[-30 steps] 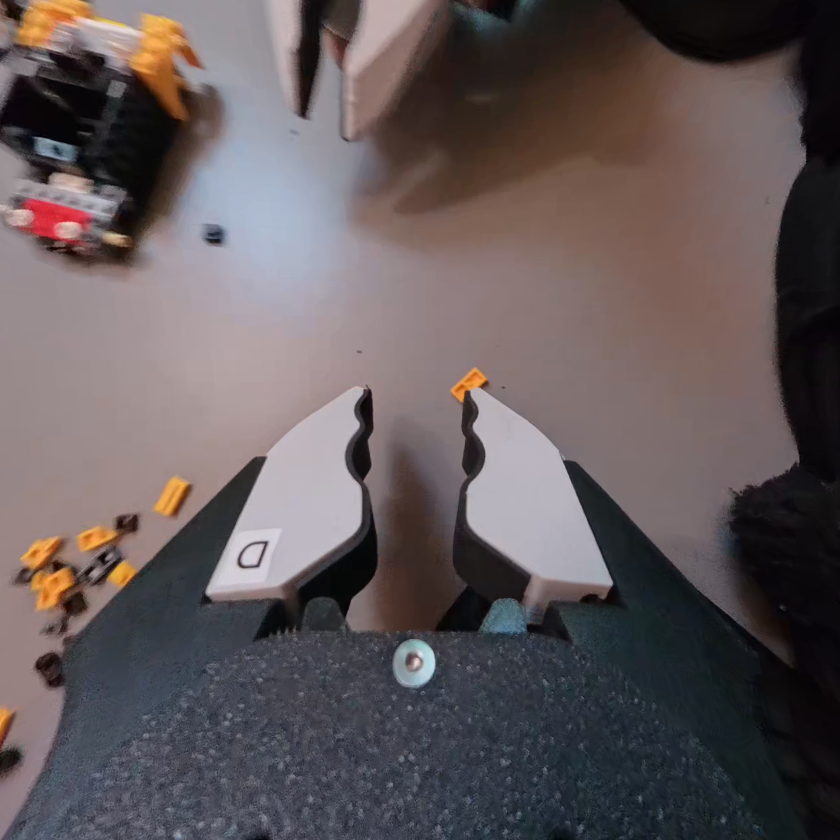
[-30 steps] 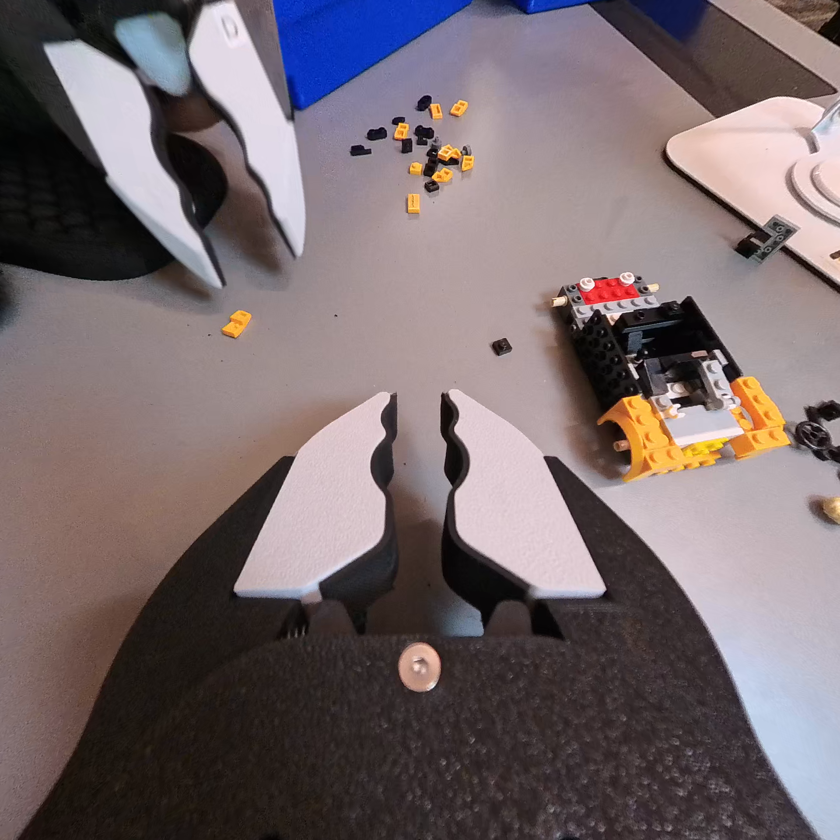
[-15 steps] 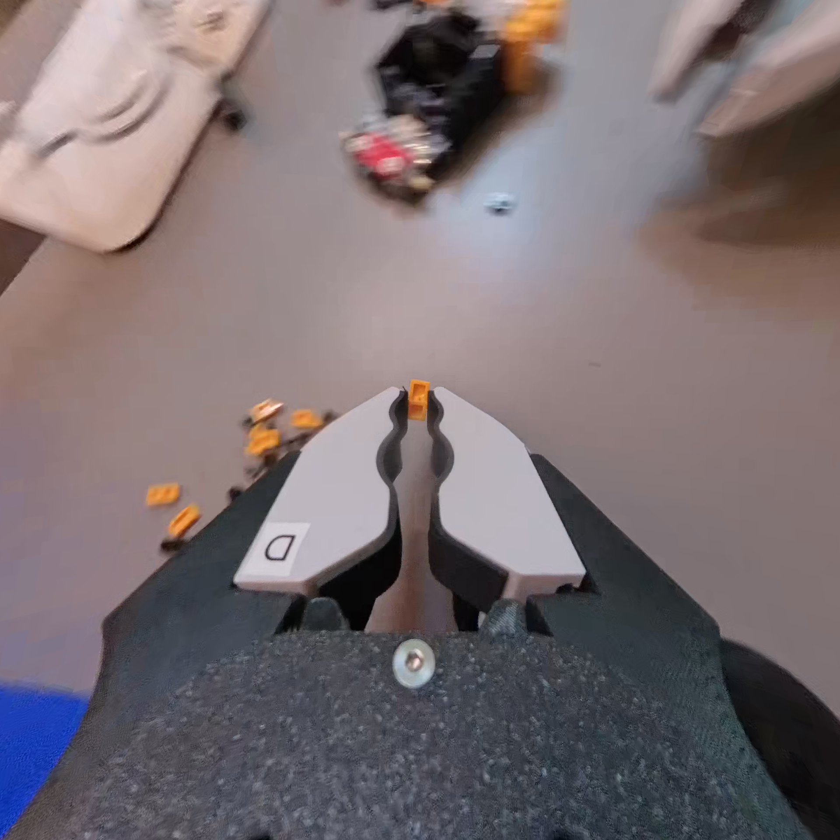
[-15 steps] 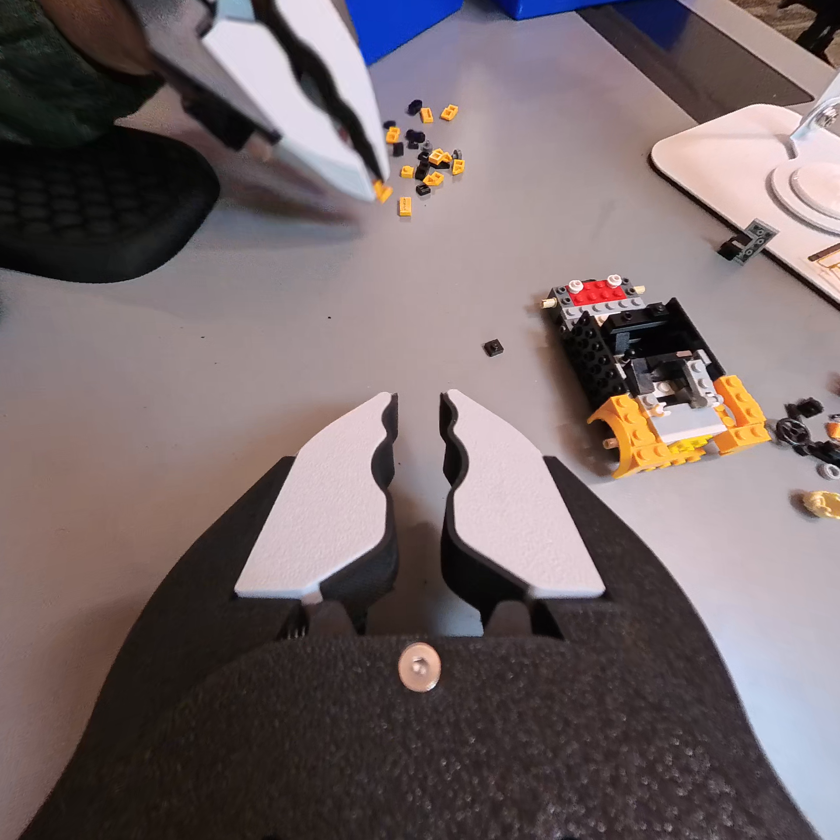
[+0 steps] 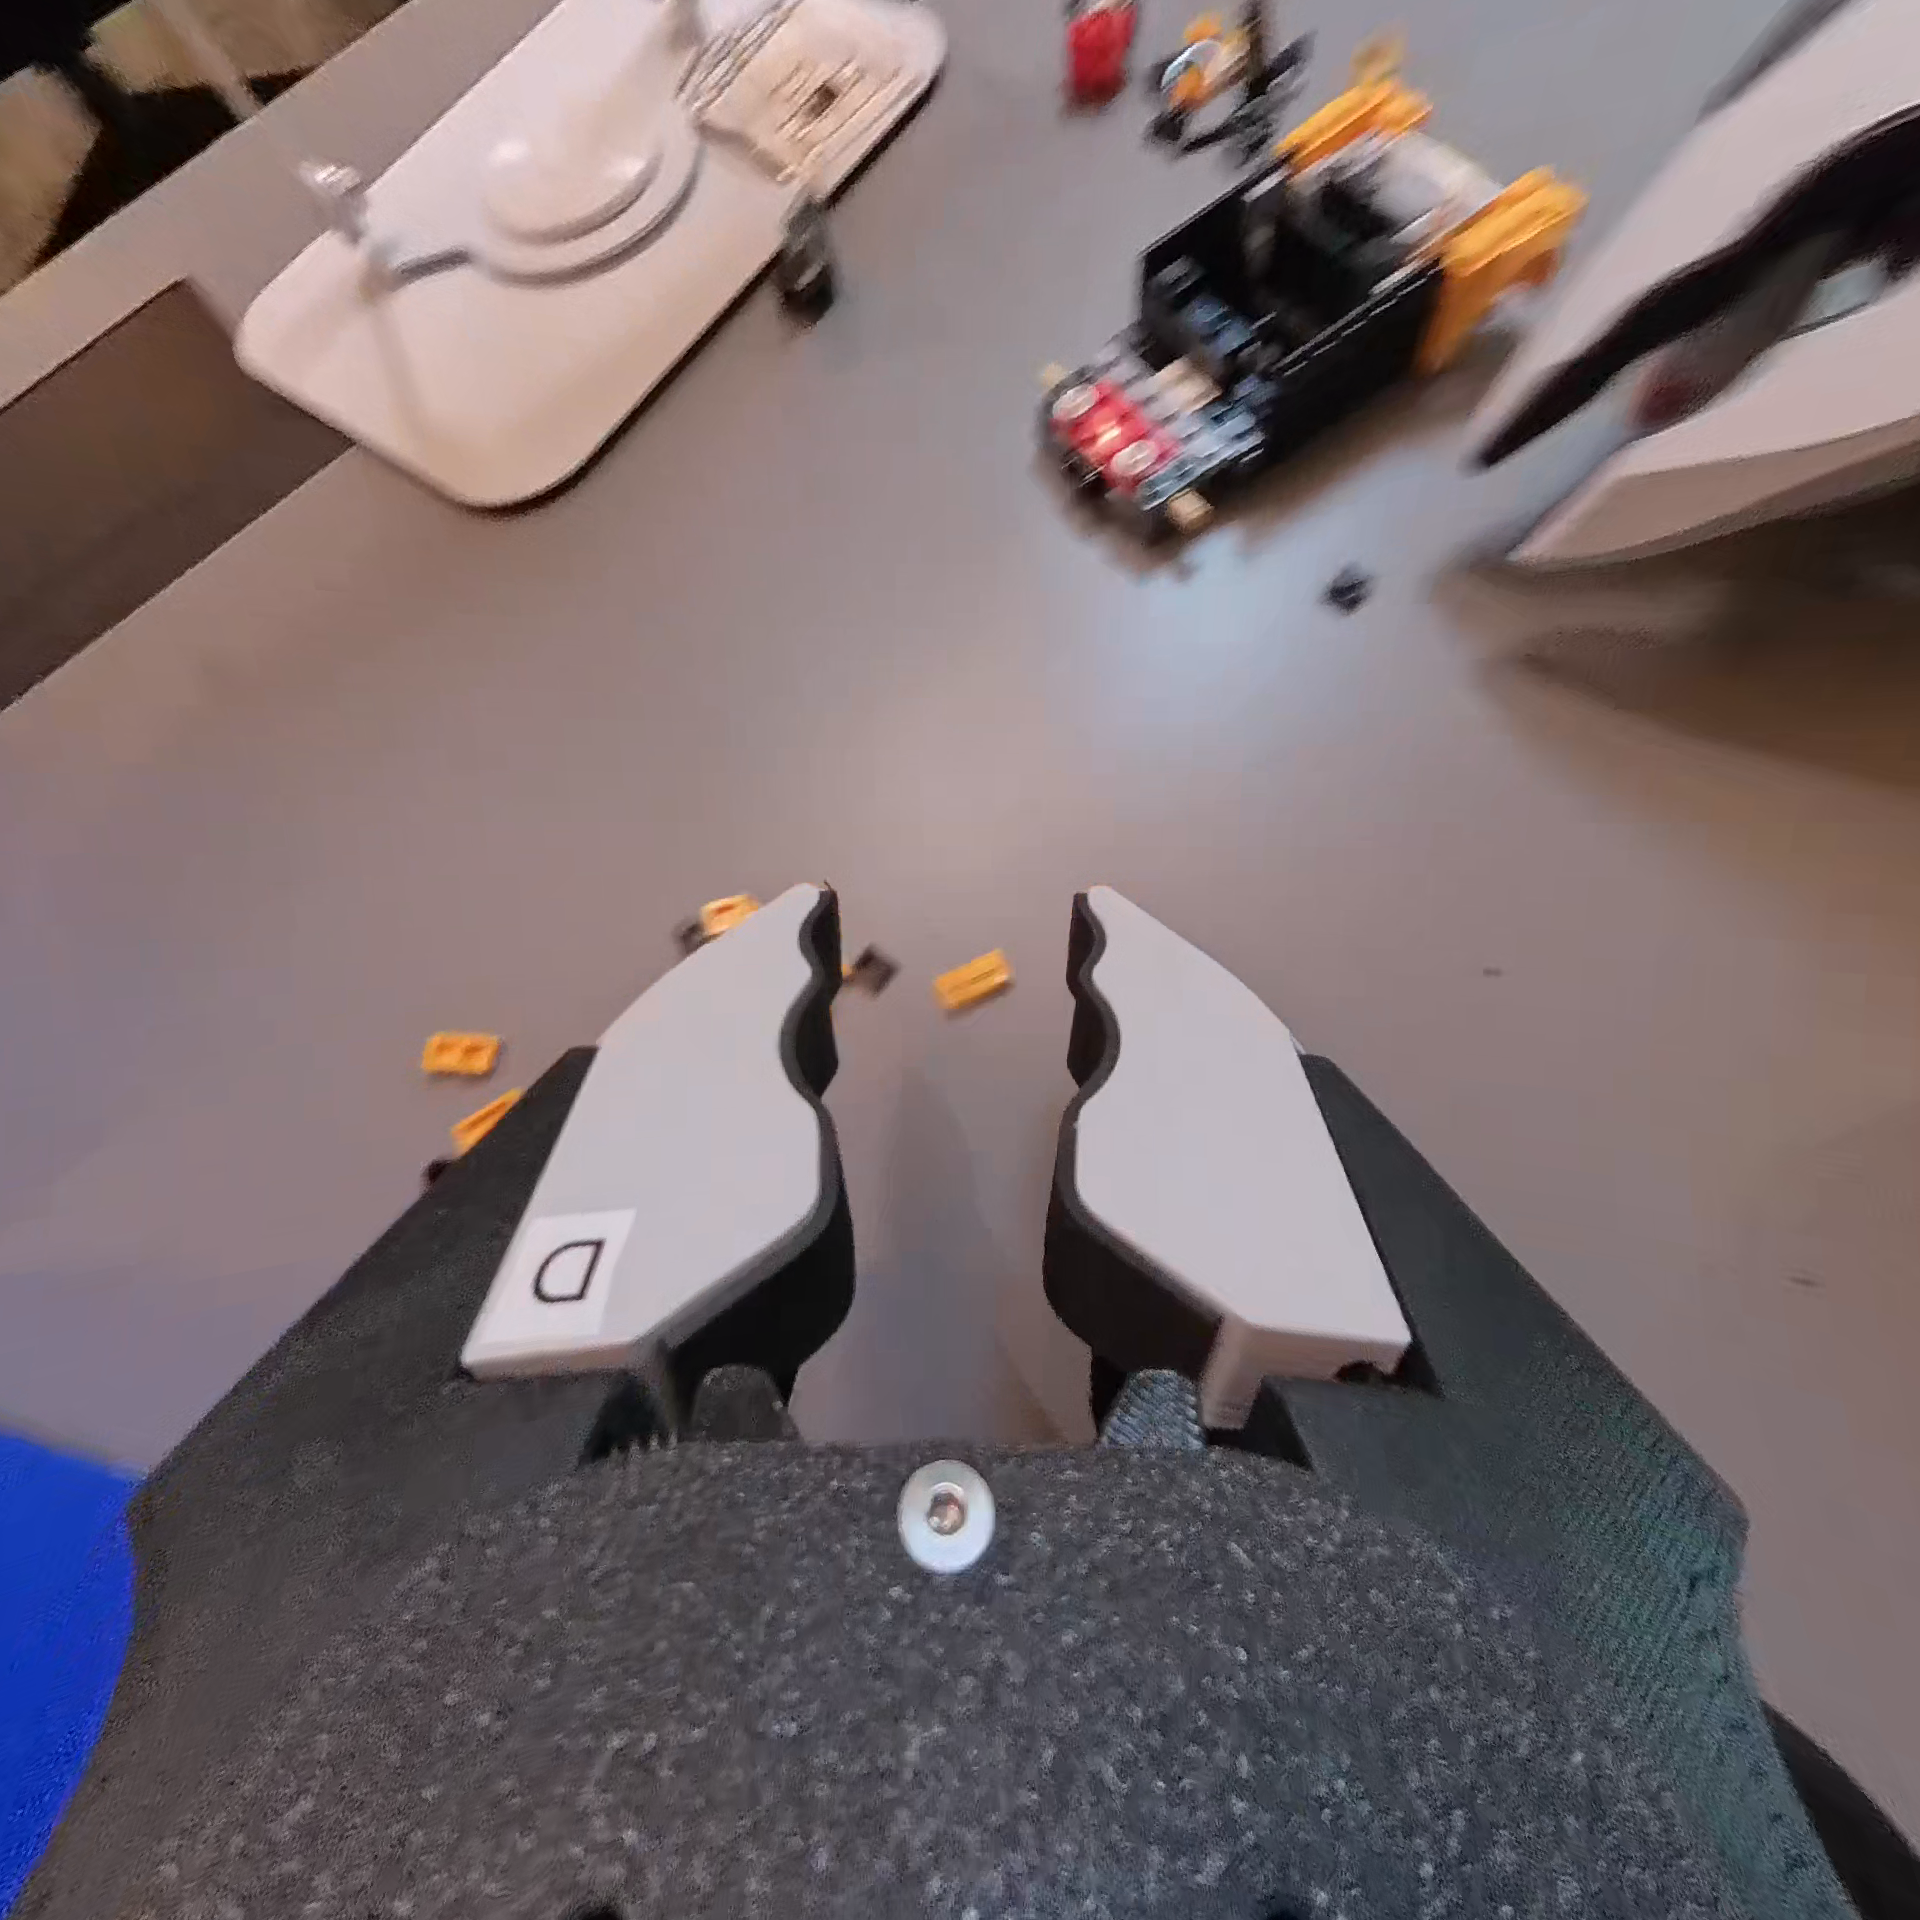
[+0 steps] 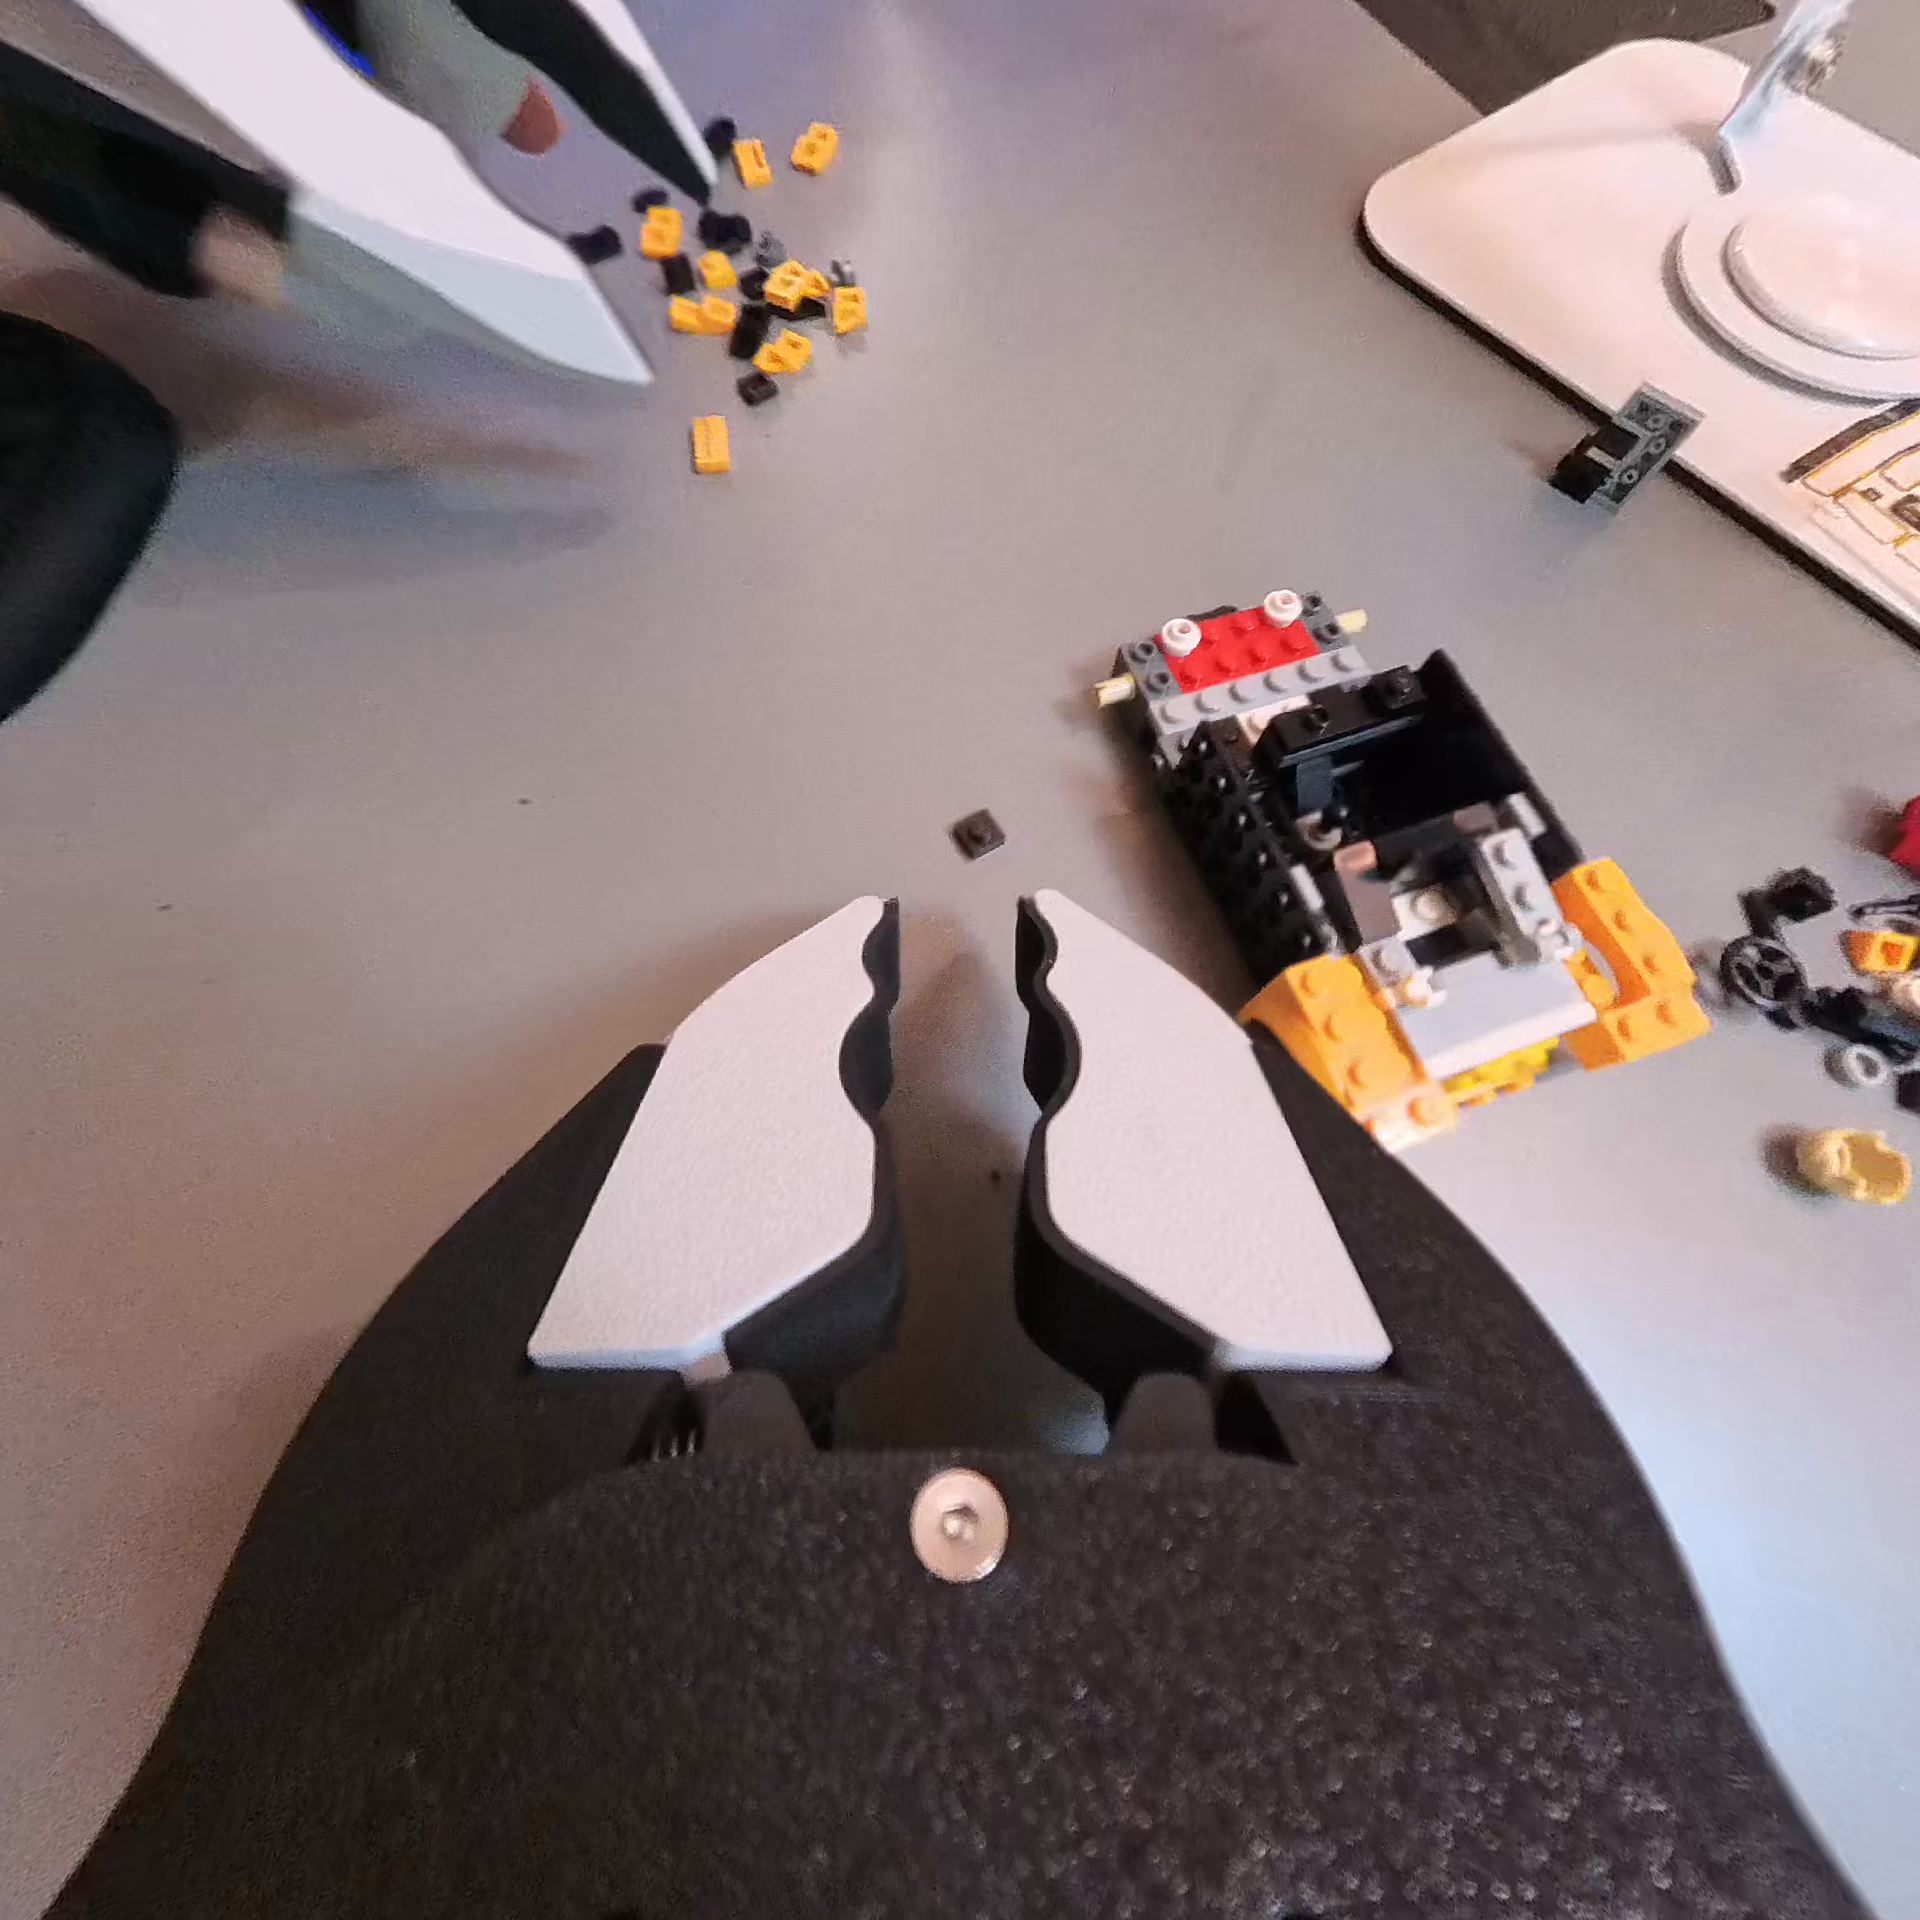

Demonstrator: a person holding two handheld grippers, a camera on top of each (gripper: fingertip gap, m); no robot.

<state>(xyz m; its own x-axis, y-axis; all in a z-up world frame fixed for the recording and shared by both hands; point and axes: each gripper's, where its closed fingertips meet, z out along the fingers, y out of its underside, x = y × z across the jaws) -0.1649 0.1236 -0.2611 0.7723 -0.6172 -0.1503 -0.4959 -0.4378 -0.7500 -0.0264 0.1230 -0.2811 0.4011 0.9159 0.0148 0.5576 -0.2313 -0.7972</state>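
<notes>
My left gripper (image 5: 951, 909) is open just above the grey table (image 5: 935, 727). A small orange brick (image 5: 971, 979) lies loose on the table between its fingers, touching neither pad. A black piece (image 5: 868, 966) and more orange bricks (image 5: 457, 1051) of the pile lie by its left finger. In the right wrist view the left gripper (image 6: 673, 283) hovers at the pile of orange and black bricks (image 6: 764, 301). My right gripper (image 6: 956, 914) is open and empty, low over the table. A small black piece (image 6: 978, 833) lies just beyond its tips, and the brick car (image 6: 1382, 862) is to its right.
A white stand base (image 6: 1662, 260) sits at the back right with a grey and black piece (image 6: 1626, 457) at its edge. Loose small parts (image 6: 1808, 977) and a tan piece (image 6: 1849, 1164) lie right of the car. A blue box (image 5: 52, 1610) is beside my left gripper. My left gripper's tips are some 4 cm from the black piece (image 5: 868, 966). Seen from the right wrist view (image 6: 763, 377) as well.
My left gripper closed on a lone orange brick, carried it over to the pile, then opened; the brick now lies free between its fingers. My right gripper moved slightly toward the black piece.
</notes>
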